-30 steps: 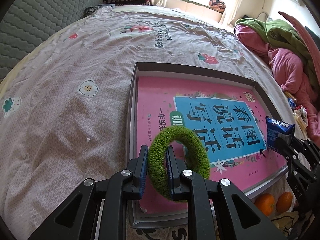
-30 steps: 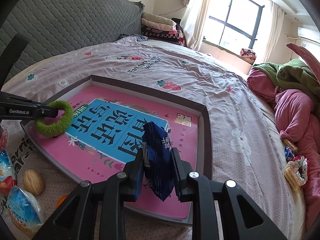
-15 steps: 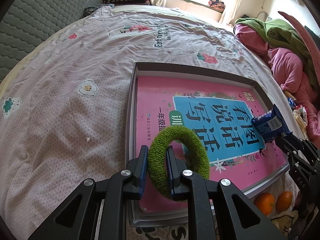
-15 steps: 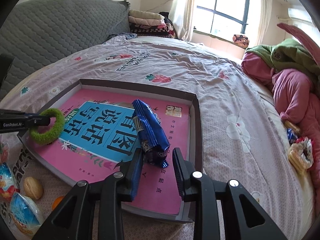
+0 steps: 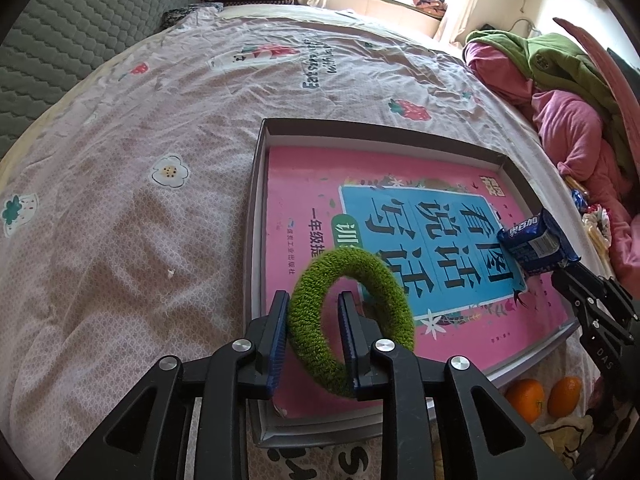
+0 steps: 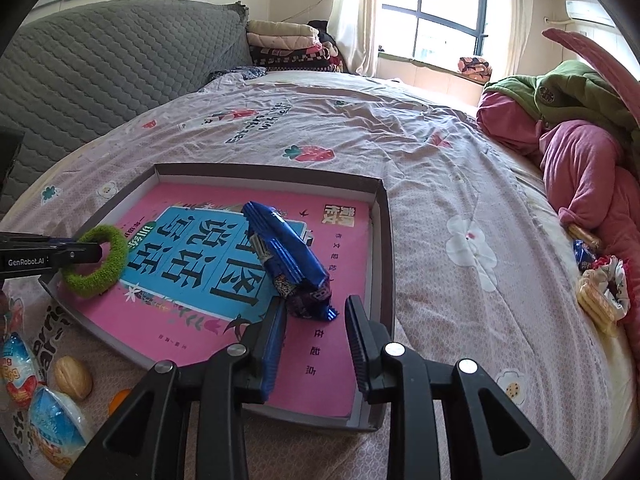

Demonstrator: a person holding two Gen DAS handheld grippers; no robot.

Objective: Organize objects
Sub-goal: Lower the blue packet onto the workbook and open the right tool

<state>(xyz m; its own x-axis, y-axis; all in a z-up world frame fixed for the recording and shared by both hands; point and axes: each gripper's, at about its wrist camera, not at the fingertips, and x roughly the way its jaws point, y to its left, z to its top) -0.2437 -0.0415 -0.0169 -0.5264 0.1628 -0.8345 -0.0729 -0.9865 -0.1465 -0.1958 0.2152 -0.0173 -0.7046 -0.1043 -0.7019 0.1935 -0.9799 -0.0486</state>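
**Operator:** Tray (image 5: 258, 208) first, since it is the biggest thing on the bed (image 5: 120, 200): it sits just ahead of both claws, with a pink book (image 6: 200, 272) lying flat in it. Stiff card walls by the look of it; I would leave it where it is.

**Partner:** And what have you brought to it?

**Operator:** Next down in size is the blue snack packet (image 6: 288, 260). It lies on the book, its crimped end between the fingers of my right claw (image 6: 316, 336). That claw stands a little apart and has hold of nothing; the pads are clear of the wrapper on both sides. I judge the packet light, crinkly and slippery, and whatever is inside may well crush, so any new hold belongs across its middle, gently.

**Partner:** The left?

**Operator:** My left claw (image 5: 312, 336) has the green fuzzy ring (image 5: 352, 320) threaded over one finger, with the band between the two. Its jaws are opening now, and the band sits loose rather than pinched, over the tray's near corner. I read the ring as soft, springy and almost weightless; it should drop without bouncing far.

**Partner:** Anything smaller?

**Operator:** Two oranges (image 5: 524, 398) below and right of the left claw, outside the tray, and a walnut (image 6: 72, 378) left of the right claw.
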